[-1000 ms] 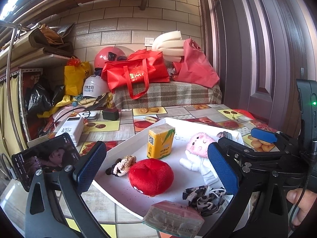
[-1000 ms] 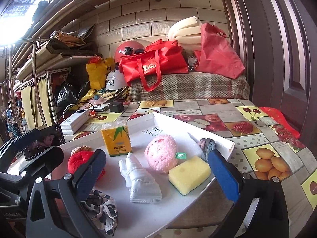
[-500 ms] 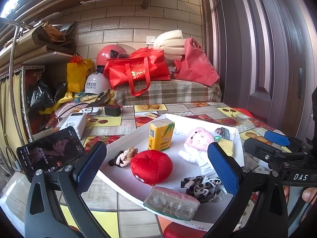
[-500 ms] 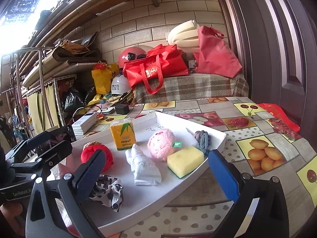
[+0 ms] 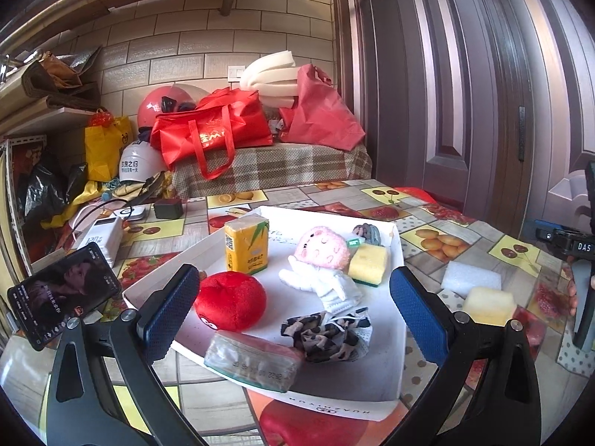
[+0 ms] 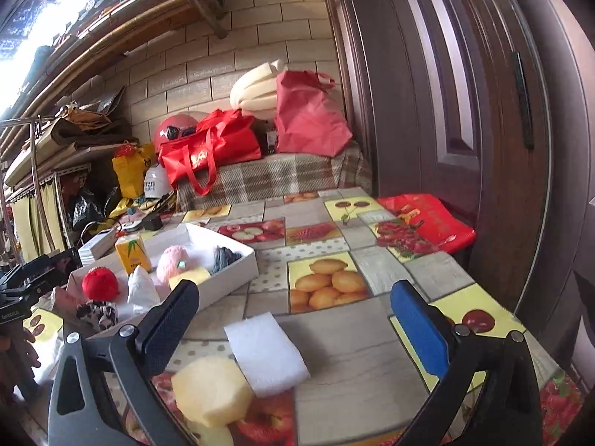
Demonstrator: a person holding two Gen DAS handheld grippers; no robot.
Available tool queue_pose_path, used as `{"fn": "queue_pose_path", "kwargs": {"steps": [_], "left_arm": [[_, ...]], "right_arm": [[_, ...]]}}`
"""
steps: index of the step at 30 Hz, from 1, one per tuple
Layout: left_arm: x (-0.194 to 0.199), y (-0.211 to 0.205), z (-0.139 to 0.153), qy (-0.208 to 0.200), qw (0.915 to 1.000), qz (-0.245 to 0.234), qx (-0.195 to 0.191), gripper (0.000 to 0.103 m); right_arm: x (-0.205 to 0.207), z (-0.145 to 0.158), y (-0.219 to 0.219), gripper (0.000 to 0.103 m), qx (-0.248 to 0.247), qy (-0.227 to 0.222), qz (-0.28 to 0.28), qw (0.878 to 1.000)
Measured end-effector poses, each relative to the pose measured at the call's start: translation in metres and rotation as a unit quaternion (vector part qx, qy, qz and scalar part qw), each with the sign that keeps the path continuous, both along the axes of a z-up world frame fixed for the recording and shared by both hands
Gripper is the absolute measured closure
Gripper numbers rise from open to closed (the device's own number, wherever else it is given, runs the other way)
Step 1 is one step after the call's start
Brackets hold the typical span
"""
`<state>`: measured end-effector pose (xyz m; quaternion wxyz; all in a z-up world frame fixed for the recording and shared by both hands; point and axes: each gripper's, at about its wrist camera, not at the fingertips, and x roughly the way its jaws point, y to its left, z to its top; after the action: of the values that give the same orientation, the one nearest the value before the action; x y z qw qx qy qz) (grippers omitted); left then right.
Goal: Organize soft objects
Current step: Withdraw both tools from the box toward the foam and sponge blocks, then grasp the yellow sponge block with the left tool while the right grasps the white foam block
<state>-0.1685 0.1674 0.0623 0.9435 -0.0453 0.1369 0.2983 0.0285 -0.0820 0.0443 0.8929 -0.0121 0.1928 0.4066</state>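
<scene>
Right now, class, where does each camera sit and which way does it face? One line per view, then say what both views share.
Left wrist: on the left gripper, looking along its open fingers at the white tray of soft toys; the right gripper shows at the right edge.
Right wrist: on the right gripper, looking along its open fingers at the white foam block and yellow sponge on the table; the left gripper shows at the left edge.
Shared: the tray, foam block, yellow sponge and red bag.
</scene>
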Motion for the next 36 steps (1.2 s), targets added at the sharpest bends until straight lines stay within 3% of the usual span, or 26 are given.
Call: {"fn": "queue_pose_path", "kwargs": {"steps": [4,7,11,15,19,23,29,33,36], "left_arm": [[0.023,-0.031,-0.001,0.027,0.9969,-0.074,-0.002,0.000],[0.051,-0.059,-0.004,0.065,0.9909,-0.118,0.002,0.000],[0.088,-0.091,-0.012,0.129,0.9835,-0.121,0.036,0.000],[0.116,-0.105,-0.027,0.205,0.9694,-0.120,0.063,0.000],[0.127,-0.112,-0.038,0.240,0.9580,-0.135,0.081,0.000],[0.128,-0.115,-0.040,0.246,0.9547,-0.142,0.090,0.000],[0.128,-0.111,-0.038,0.242,0.9568,-0.142,0.076,0.000],[0.124,-0.108,-0.034,0.225,0.9612,-0.145,0.067,0.000],[0.121,-0.105,-0.031,0.214,0.9640,-0.148,0.058,0.000]], "right_arm": [[0.013,-0.008,-0.003,0.000,-0.045,0.024,-0.027,0.998],[0.024,-0.018,0.004,0.000,-0.063,0.058,-0.017,0.996],[0.024,-0.021,0.008,0.000,-0.055,0.066,-0.006,0.996],[0.026,-0.021,0.014,0.000,-0.049,0.073,-0.002,0.996],[0.029,-0.022,0.021,0.000,-0.054,0.078,0.008,0.995],[0.032,-0.021,0.027,0.000,-0.048,0.084,0.022,0.995],[0.035,-0.017,0.059,0.000,-0.051,0.067,0.069,0.994],[0.029,-0.023,0.099,0.000,-0.128,0.047,0.110,0.985],[0.031,-0.038,0.121,0.001,-0.196,0.057,0.106,0.973]]}}
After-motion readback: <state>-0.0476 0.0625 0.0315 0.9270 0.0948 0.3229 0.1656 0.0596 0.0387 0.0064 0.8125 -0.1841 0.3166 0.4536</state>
